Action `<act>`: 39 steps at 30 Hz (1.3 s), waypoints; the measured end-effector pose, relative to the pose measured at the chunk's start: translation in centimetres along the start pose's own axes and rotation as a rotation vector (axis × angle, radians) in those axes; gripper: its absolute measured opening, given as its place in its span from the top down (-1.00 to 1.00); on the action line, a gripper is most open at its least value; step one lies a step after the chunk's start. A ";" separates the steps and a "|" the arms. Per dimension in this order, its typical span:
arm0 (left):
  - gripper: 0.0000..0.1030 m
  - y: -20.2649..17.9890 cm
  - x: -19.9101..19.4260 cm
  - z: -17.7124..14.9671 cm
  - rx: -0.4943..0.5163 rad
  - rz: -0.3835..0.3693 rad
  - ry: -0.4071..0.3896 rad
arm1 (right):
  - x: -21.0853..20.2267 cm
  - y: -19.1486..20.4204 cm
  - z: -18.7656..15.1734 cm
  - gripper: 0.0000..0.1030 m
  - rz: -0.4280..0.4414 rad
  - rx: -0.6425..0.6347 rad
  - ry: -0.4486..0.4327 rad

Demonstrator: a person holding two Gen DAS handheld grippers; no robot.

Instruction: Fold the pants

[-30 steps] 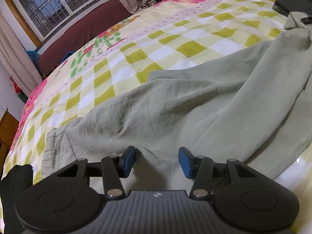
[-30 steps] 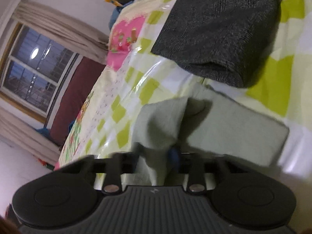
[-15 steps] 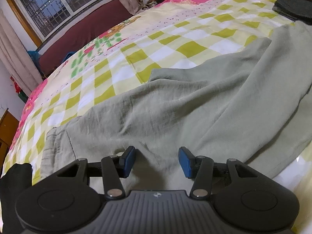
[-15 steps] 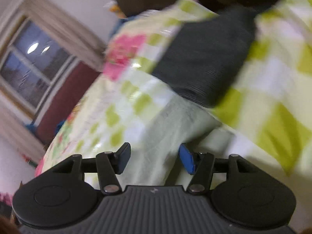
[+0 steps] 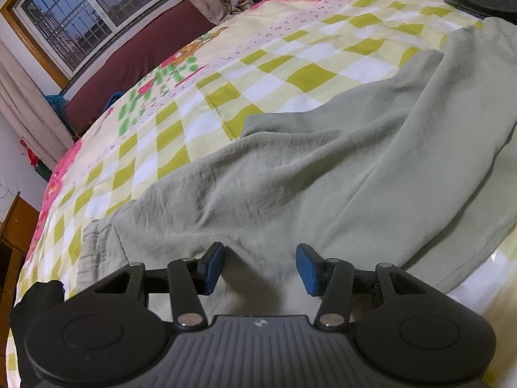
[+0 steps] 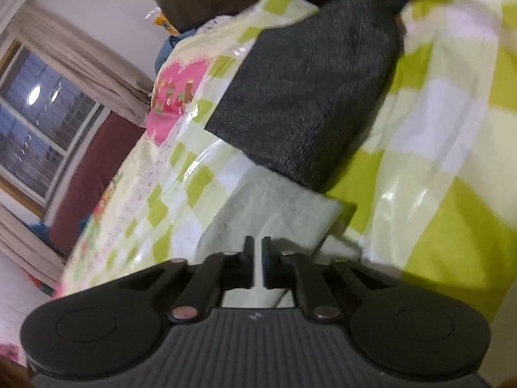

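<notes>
Two grippers: left gripper (image 5: 260, 266) is spread above the pants (image 5: 323, 174), gripping nothing; right gripper (image 6: 257, 263) is pressed together over the pants' end, whether pinching cloth is unclear.

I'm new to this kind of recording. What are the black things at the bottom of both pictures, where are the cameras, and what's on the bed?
There is no robot here. A person holds a two-finger gripper in each hand, and each gripper carries a wide-angle camera that looks forward along its fingers. The black shapes are the grippers themselves.

One picture is taken from the left gripper. Its jaws are open above pale green pants and hold nothing. The pants lie spread on a bed with a yellow checked bedspread.

The other picture is taken from the right gripper. Its jaws have just closed, over one end of the pants. The blur hides whether any cloth is pinched between them. Just beyond lies a folded dark grey cloth.
</notes>
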State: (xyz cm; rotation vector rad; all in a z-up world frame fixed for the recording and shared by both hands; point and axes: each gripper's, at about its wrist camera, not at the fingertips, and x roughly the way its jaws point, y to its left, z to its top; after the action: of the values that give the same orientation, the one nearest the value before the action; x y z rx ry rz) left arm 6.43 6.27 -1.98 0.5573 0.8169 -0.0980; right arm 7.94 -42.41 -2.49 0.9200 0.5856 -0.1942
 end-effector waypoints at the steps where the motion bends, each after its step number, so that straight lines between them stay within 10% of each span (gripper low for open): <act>1: -0.20 0.0 0.0 0.0 0.001 0.000 0.000 | -0.3 0.1 0.1 0.91 0.005 0.001 -0.008; 39: -0.20 -0.3 0.2 -0.3 -0.005 0.002 -0.023 | 0.4 -1.1 1.1 0.42 -0.125 0.061 0.019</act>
State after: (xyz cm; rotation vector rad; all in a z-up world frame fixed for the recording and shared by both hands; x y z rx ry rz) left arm 6.26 6.19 -2.39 0.5517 0.7936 -0.1003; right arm 8.28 -43.87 -2.98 0.9458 0.6580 -0.3177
